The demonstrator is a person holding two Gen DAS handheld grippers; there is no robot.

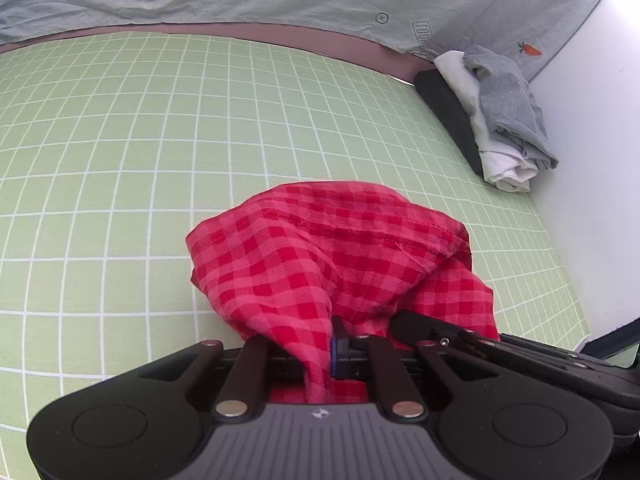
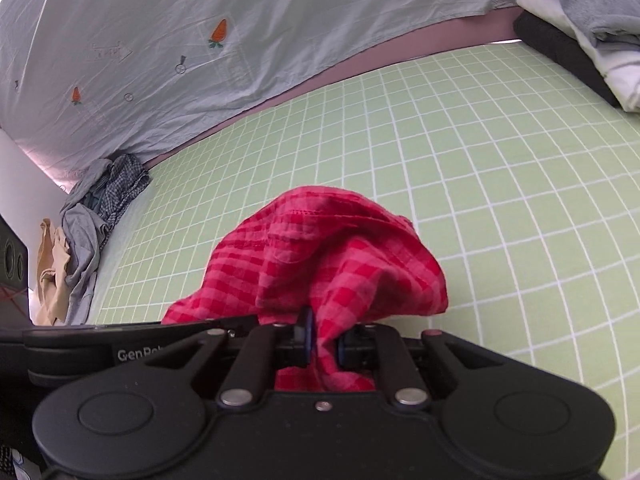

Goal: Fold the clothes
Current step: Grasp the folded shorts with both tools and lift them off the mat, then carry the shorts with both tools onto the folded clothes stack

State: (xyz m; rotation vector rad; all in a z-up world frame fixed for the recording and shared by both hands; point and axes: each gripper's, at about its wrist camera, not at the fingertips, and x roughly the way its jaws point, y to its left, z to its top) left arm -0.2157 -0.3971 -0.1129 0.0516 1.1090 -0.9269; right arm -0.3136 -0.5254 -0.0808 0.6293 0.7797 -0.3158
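Observation:
A red checked garment hangs bunched over the green grid mat. My left gripper is shut on a fold of it, cloth pinched between the pads. The right gripper shows at the lower right of the left wrist view, close beside mine. In the right wrist view the same red garment bulges in front, and my right gripper is shut on another fold of it. The left gripper's body lies just to its left. The garment's lower parts are hidden behind the grippers.
A stack of folded clothes, grey on white on dark, sits at the mat's right edge by a white wall; it also shows in the right wrist view. A pale sheet with carrot prints lies behind. A pile of unfolded clothes lies at left.

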